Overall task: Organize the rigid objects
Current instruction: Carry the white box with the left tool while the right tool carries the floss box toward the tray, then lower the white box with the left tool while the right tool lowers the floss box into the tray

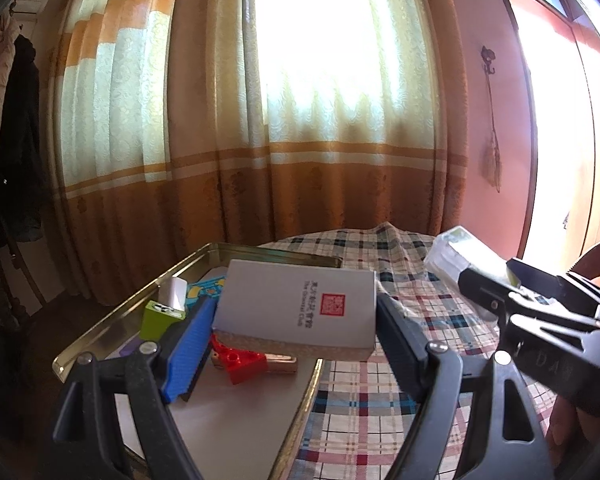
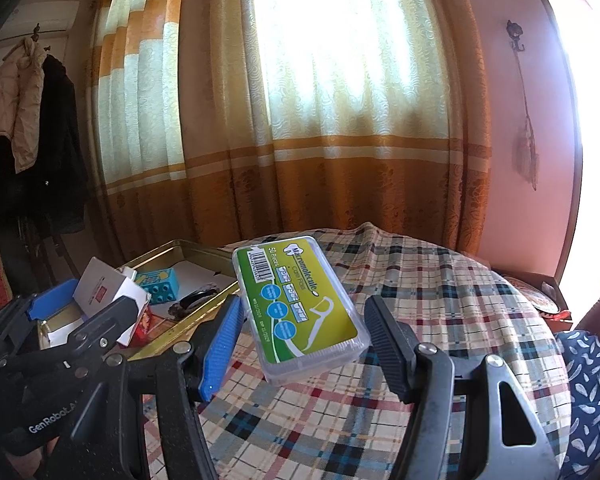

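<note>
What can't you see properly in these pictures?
- Tray: in the left view, the white box held in the left tool hides most of its inside; the red block shows only partly.
- Floss box: in the left view, the right tool covers most of it, so its label is unreadable there.
- Window: glare through the curtain washes out everything outside, both views.
- Small print on the floss box: too tiny, right view.

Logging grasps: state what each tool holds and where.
Left tool clamps the grey box by its opposite side edges. Right tool grips the floss box by its long sides.
</note>
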`<action>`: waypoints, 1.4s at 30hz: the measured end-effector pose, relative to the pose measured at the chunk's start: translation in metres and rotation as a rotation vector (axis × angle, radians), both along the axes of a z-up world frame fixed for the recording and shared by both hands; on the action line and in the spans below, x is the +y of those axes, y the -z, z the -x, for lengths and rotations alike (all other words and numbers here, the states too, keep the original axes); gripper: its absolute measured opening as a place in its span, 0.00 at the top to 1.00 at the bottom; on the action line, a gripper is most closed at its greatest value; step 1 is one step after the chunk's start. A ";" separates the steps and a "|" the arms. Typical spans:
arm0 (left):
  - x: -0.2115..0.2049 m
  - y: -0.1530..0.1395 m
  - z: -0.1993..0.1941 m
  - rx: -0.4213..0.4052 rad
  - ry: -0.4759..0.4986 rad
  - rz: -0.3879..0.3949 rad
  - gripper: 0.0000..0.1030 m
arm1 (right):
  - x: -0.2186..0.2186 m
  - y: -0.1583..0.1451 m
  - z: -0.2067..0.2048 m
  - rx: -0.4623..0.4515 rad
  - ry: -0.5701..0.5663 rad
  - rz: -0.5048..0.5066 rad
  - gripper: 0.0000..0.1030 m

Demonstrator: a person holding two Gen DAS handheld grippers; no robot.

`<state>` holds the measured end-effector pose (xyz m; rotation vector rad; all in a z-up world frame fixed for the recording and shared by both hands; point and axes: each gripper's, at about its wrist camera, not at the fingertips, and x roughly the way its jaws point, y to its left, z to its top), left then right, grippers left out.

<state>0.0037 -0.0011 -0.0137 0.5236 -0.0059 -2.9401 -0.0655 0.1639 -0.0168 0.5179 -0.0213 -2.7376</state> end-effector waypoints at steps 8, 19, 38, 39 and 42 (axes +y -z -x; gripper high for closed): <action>-0.005 0.000 0.000 0.003 -0.020 -0.004 0.23 | -0.002 0.000 -0.003 0.008 -0.006 0.001 0.37; -0.018 0.002 0.001 0.000 -0.064 -0.022 0.23 | -0.010 -0.001 -0.010 0.019 -0.025 -0.002 0.37; -0.035 0.003 0.002 -0.007 -0.109 -0.034 0.22 | -0.032 -0.001 -0.020 0.025 -0.086 -0.008 0.37; -0.036 0.003 0.002 -0.008 -0.109 -0.035 0.22 | -0.033 -0.001 -0.020 0.025 -0.089 -0.009 0.37; -0.039 0.002 0.002 -0.008 -0.115 -0.036 0.22 | -0.036 -0.001 -0.022 0.030 -0.094 -0.012 0.37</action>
